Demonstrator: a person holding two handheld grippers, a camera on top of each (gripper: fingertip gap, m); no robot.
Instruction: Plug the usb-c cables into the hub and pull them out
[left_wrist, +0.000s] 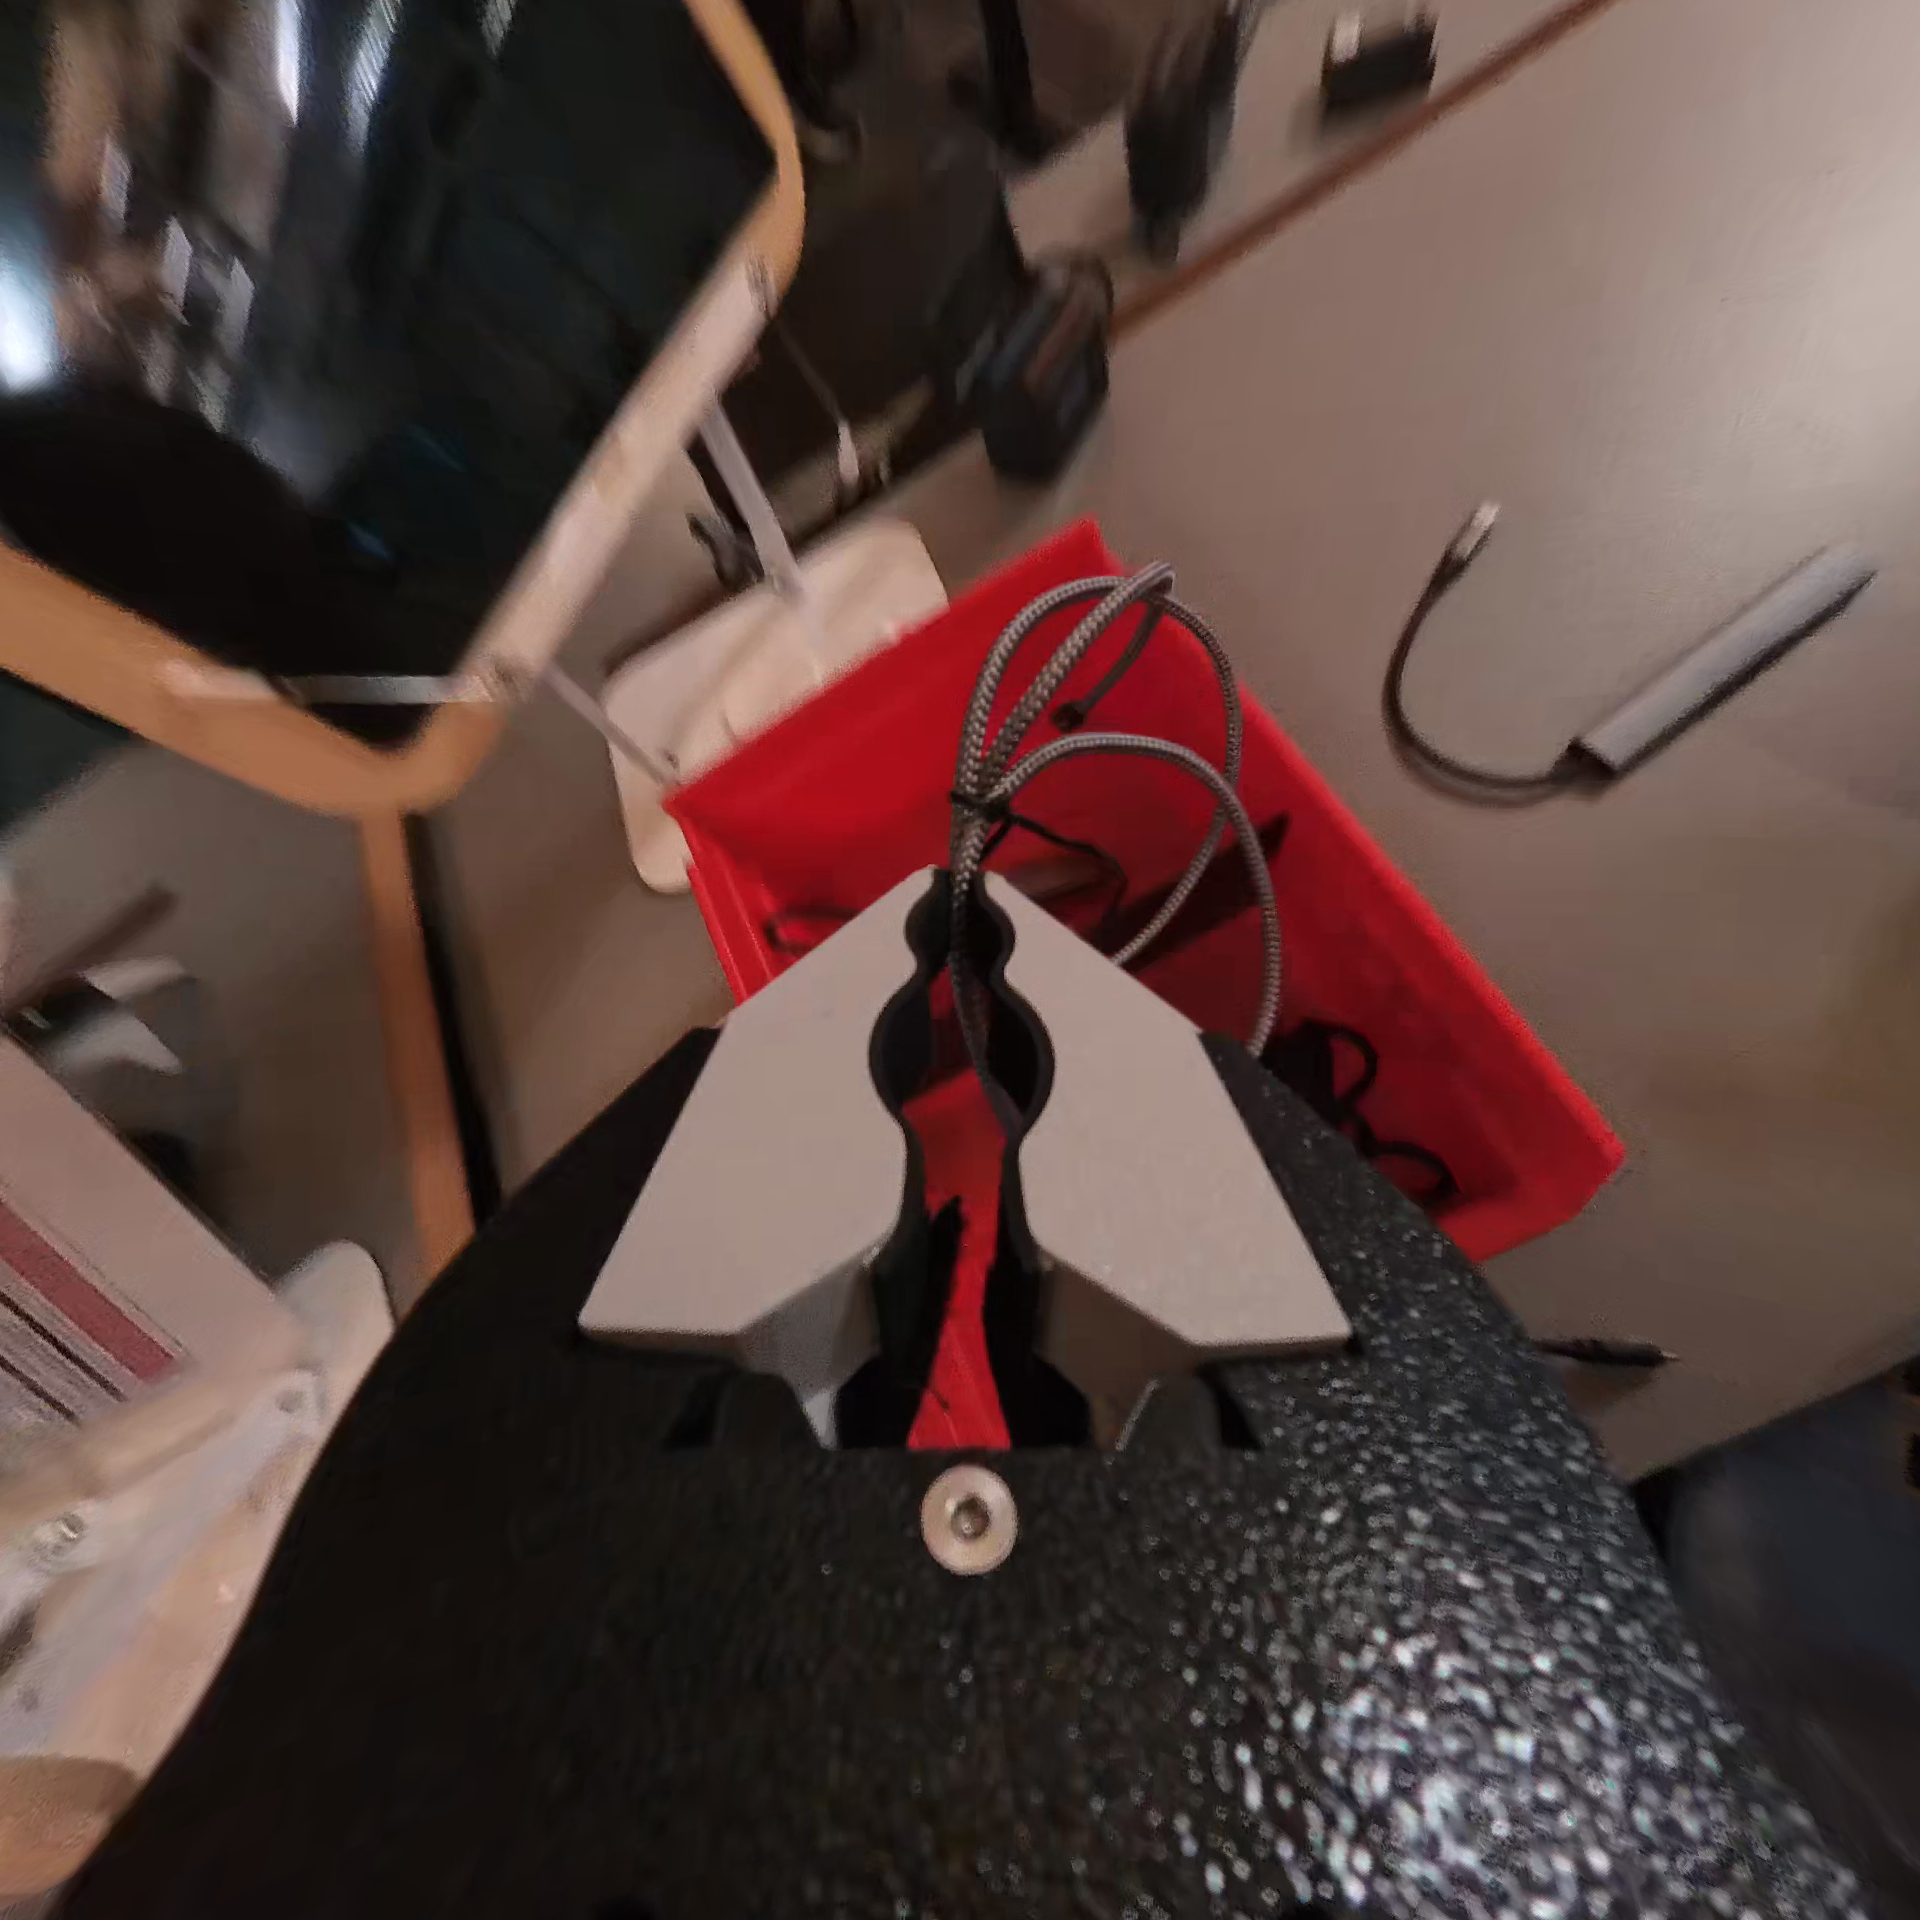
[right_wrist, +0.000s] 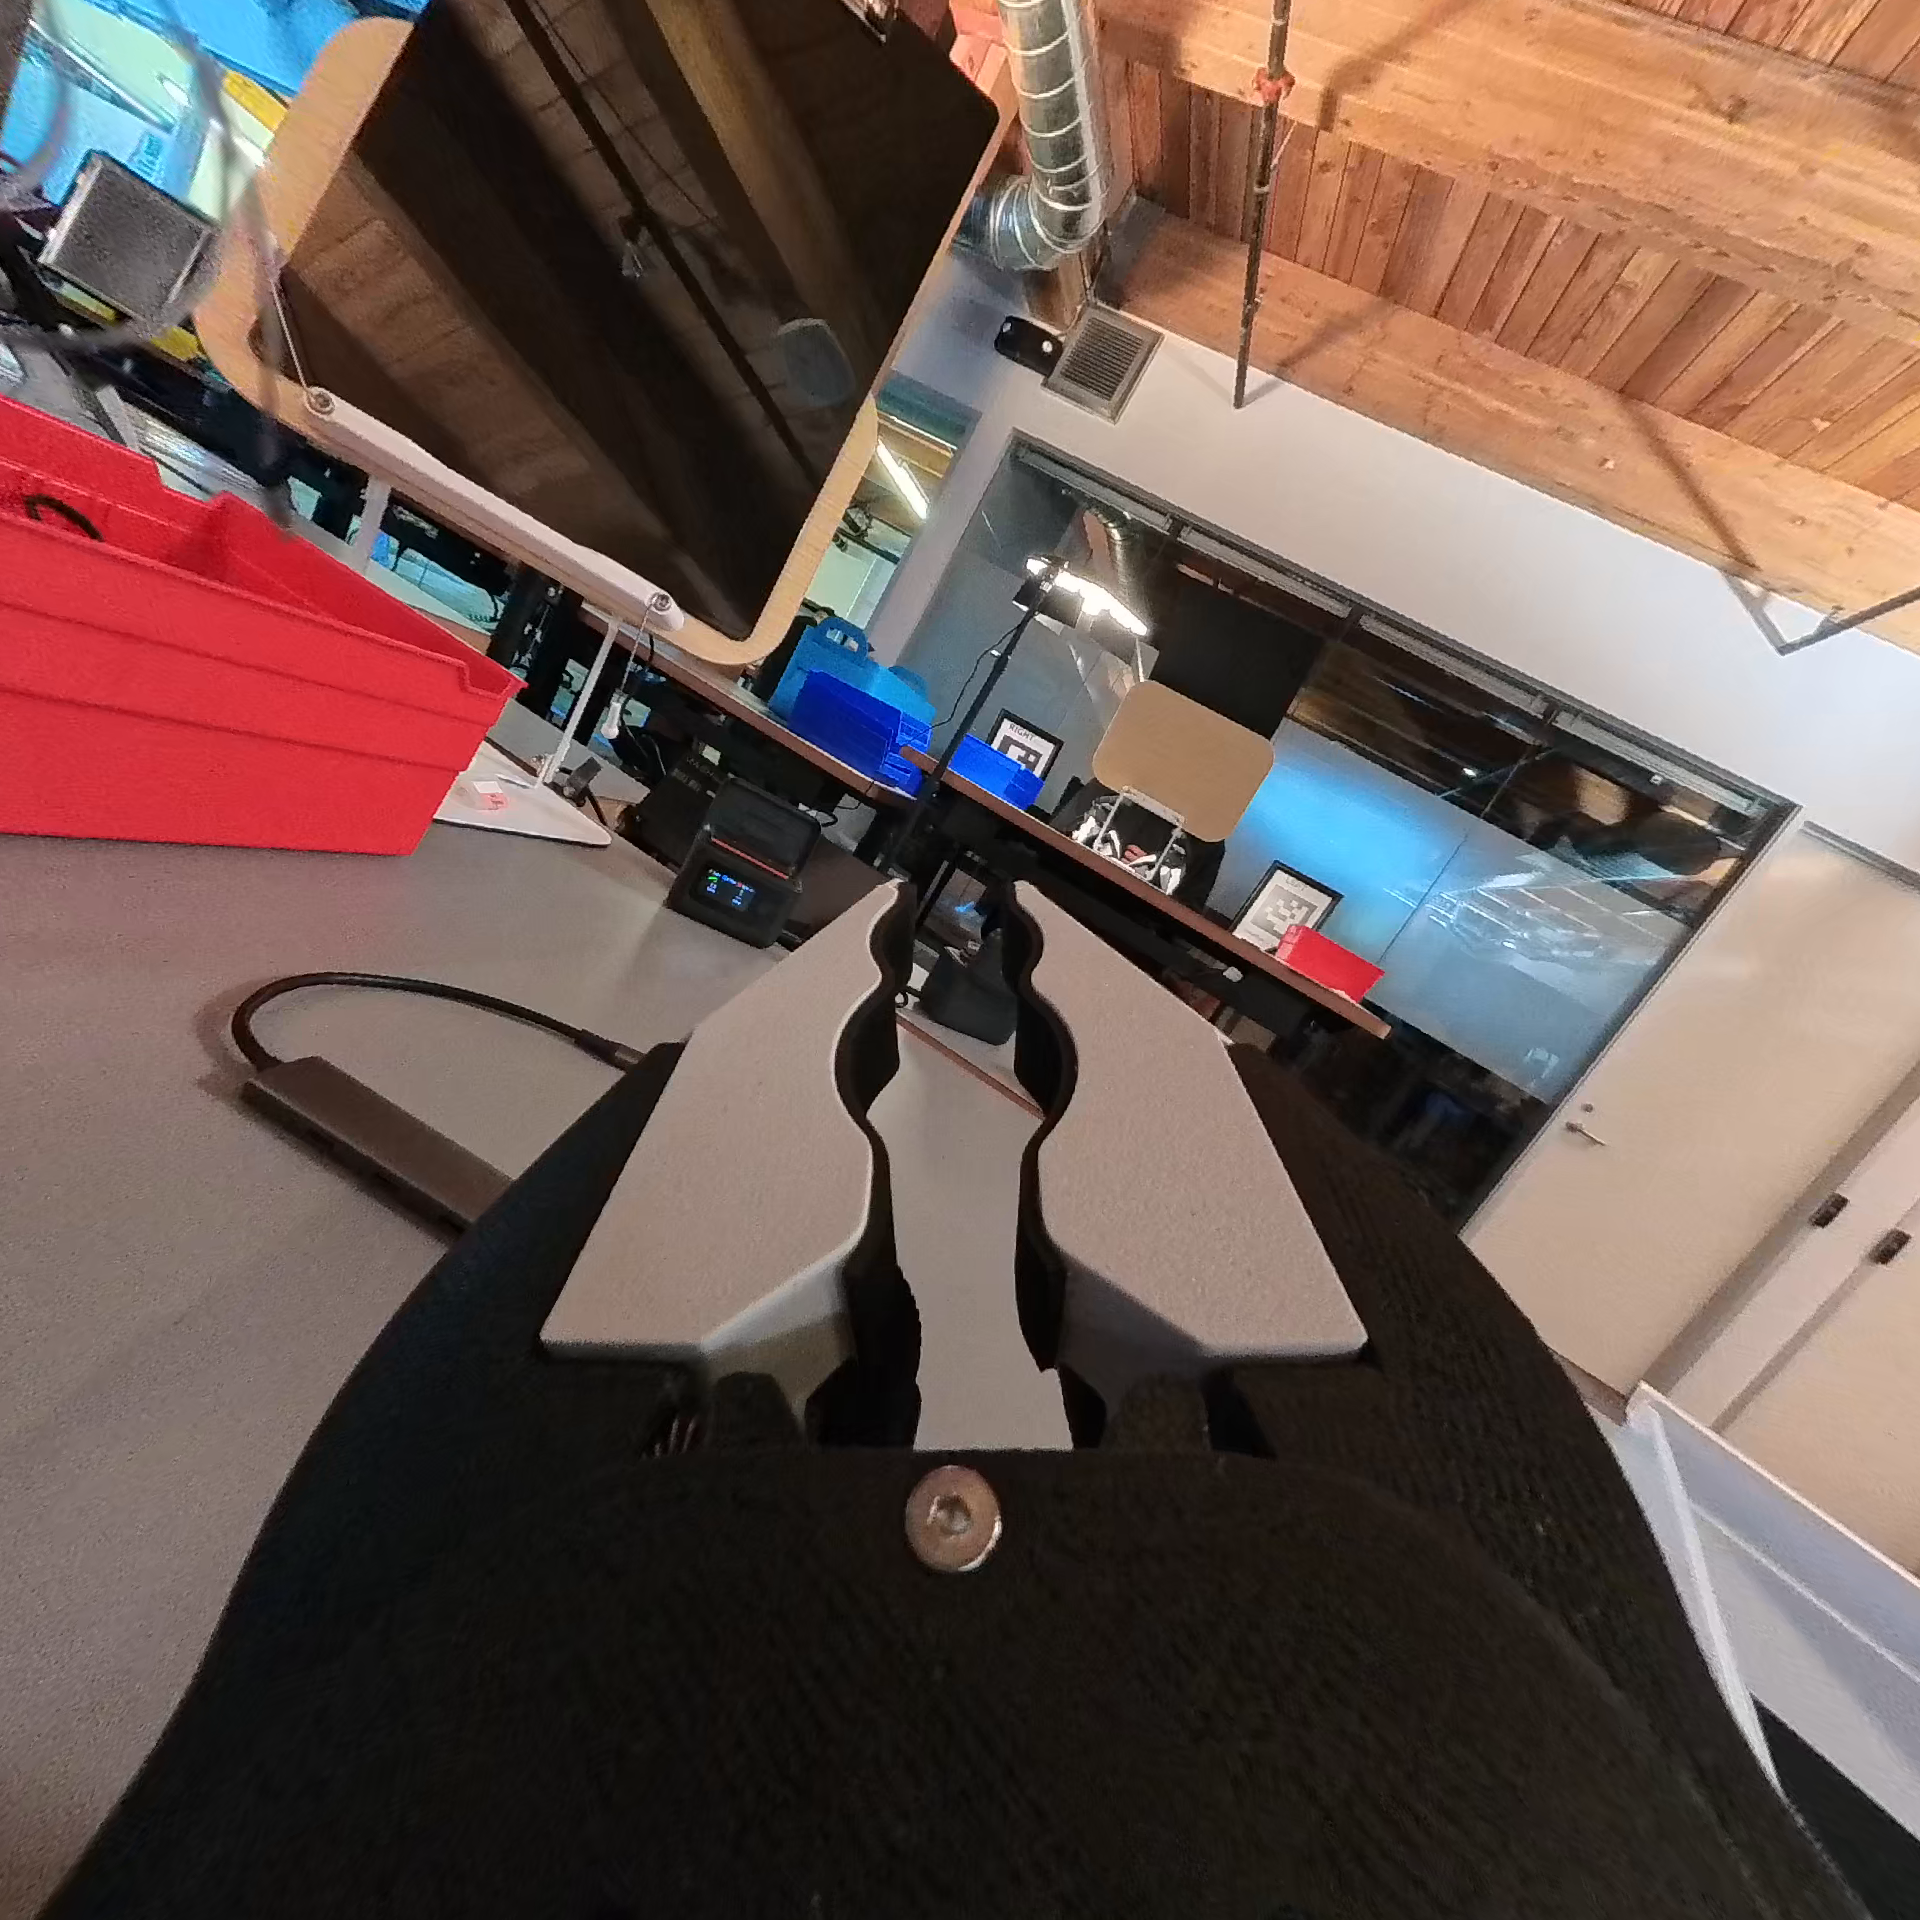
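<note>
Above the red bin (left_wrist: 1351, 935), the left gripper (left_wrist: 961, 883) clamps one grey braided cable (left_wrist: 1091, 623), bundled in loops and tied with a black tie. Other black cables lie in the bin; their number is unclear. One grey hub (left_wrist: 1725, 665) with a short black lead lies on the table (left_wrist: 1558, 364), right of the bin. Near the hub, the right gripper (right_wrist: 956, 894) hangs with fingers apart, empty.

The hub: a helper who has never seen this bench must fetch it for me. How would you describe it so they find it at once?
Start at the red plastic bin on the grey tabletop. Beside it, lying flat on the bare table and apart from the bin, is the slim grey metal bar-shaped hub. Unlike the braided grey cable gripped over the bin, it is a rigid bar with one short black lead curling from its end.
</note>
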